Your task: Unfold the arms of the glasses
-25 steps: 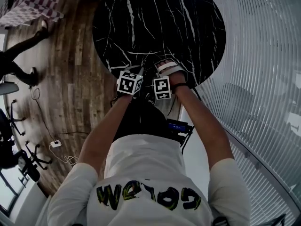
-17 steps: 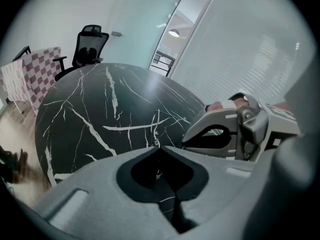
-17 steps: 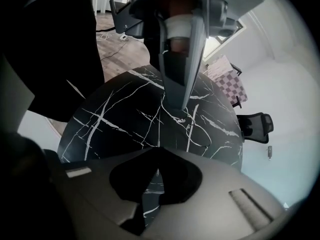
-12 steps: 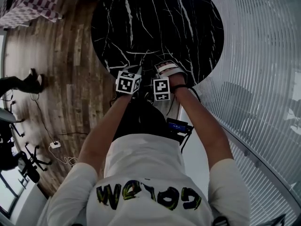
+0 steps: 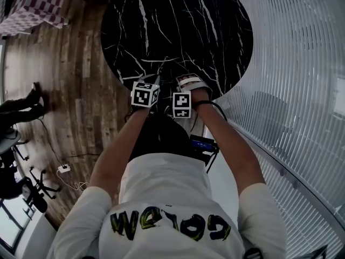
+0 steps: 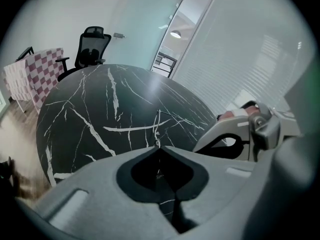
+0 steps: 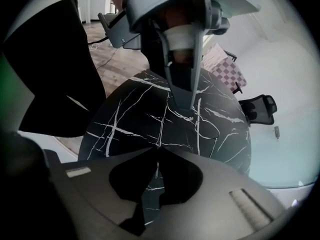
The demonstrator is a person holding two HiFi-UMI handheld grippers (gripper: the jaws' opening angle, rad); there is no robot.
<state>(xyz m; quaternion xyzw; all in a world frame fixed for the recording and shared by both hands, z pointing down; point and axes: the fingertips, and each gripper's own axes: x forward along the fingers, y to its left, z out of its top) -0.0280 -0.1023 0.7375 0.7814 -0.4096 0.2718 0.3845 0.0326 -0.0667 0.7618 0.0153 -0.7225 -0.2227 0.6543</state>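
Observation:
The glasses are a very thin wire frame, hard to make out against the black marble table (image 5: pixel 178 31). In the left gripper view a fine wire of the glasses (image 6: pixel 159 126) rises from the tips of my left gripper (image 6: pixel 159 147), which is shut on it. My right gripper (image 7: pixel 156 151) has just snapped nearly closed and eased a touch; its tips meet with a pale sliver of wire, probably an arm of the glasses, pinched between them. Both grippers hang close together over the table's near edge: the left gripper (image 5: pixel 158 81) and the right gripper (image 5: pixel 182 83).
The round table has a white-veined top and bare marble beyond the grippers. An office chair (image 6: pixel 91 46) and a checked cloth (image 6: pixel 35 71) stand past its far side. Wooden floor (image 5: pixel 70 90) lies to the left, and a slatted wall (image 5: pixel 302 90) curves along the right.
Both grippers stay over the table's near edge, almost where they were. A person's legs at the left of the floor have moved back.

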